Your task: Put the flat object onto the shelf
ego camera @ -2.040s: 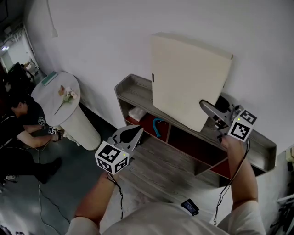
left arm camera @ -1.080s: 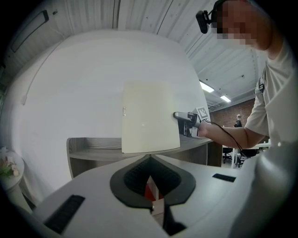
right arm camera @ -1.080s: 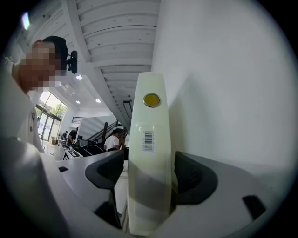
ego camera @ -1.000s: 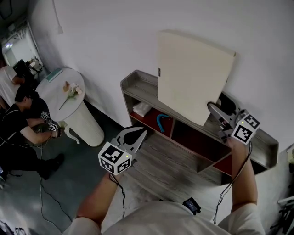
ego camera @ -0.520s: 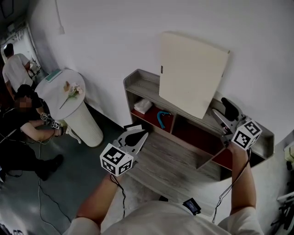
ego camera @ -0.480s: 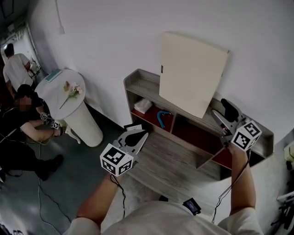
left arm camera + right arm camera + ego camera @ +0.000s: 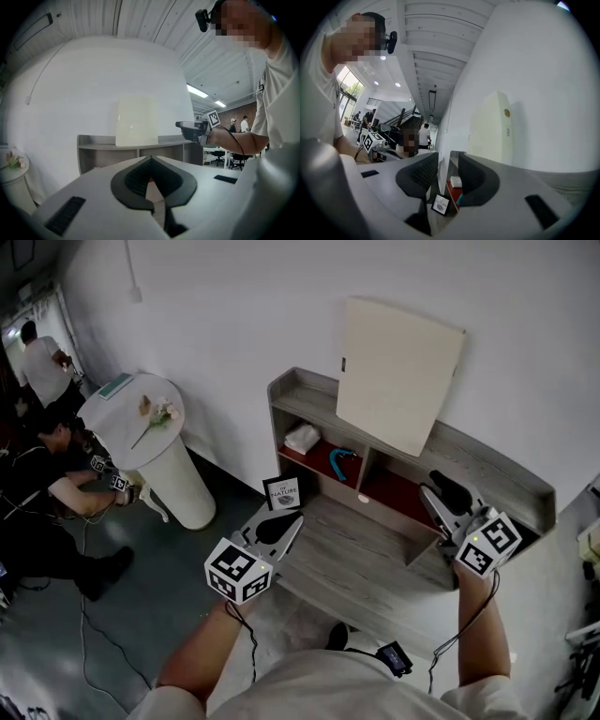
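The flat object is a cream board point(image 7: 398, 371) standing on top of the grey shelf point(image 7: 305, 399), leaning on the white wall. It also shows in the left gripper view point(image 7: 136, 119) and the right gripper view point(image 7: 490, 126). My right gripper point(image 7: 433, 491) hangs in front of the shelf's right end, well clear of the board. Its jaws have just been closing, but a gap remains point(image 7: 447, 161) with nothing in it. My left gripper point(image 7: 286, 519) sits lower left, its jaw tips meeting point(image 7: 150, 161), empty.
A small framed sign point(image 7: 283, 491) stands on the wooden platform point(image 7: 366, 554) before the shelf. A white bundle point(image 7: 302, 438) and a blue hook point(image 7: 342, 460) lie in the shelf's compartments. A round white table point(image 7: 131, 418) stands left, with people point(image 7: 47, 493) beside it.
Both grippers have drawn back from the shelf. The right one has left the board's lower corner and its jaws have narrowed. The board stays leaning on the wall.
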{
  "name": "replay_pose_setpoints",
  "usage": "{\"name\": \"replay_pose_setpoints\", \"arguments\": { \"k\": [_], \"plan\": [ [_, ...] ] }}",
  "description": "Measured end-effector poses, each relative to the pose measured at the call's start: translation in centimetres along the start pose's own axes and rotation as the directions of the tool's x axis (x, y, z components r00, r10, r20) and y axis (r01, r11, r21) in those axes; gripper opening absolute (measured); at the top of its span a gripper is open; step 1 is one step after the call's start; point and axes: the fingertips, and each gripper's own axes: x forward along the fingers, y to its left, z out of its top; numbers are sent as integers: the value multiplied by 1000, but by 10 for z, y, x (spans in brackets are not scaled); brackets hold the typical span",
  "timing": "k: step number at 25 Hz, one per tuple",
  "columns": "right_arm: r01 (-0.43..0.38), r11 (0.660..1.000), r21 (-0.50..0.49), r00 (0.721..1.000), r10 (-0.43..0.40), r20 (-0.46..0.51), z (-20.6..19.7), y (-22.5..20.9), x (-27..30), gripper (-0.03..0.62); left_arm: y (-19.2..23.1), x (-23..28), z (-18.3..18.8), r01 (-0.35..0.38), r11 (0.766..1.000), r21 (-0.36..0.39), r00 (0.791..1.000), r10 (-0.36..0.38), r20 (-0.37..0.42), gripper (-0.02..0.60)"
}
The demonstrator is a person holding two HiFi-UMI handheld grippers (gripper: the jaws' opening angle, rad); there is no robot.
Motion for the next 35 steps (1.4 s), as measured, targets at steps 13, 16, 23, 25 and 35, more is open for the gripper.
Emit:
{"name": "replay_pose_setpoints", "arguments": {
  "k": [13, 16, 23, 25, 35],
  "plan": [
    [-28, 999, 41, 999, 30, -35, -44, 133, -32, 32, -39, -89, -18, -48, 999, 25, 999, 48, 11, 12],
    [-32, 998, 50, 999, 34, -42, -52, 155, -39, 25, -52, -100, -24, -41, 999, 18, 999, 41, 11, 12],
    [-66, 993, 98, 997, 69, -26, -51, 187, -57, 20, -74, -120, -20, -57, 998, -5, 998, 57, 34, 12],
    [-79, 994, 81, 996, 81, -26, -48, 192, -61, 20, -82, -123, -19, -66, 998, -8, 997, 66, 43, 12],
    [-144, 986, 87, 989, 145, -8, -38, 201, -116, 20, -147, -116, -4, -104, 994, -23, 989, 106, 101, 12]
  ]
}}
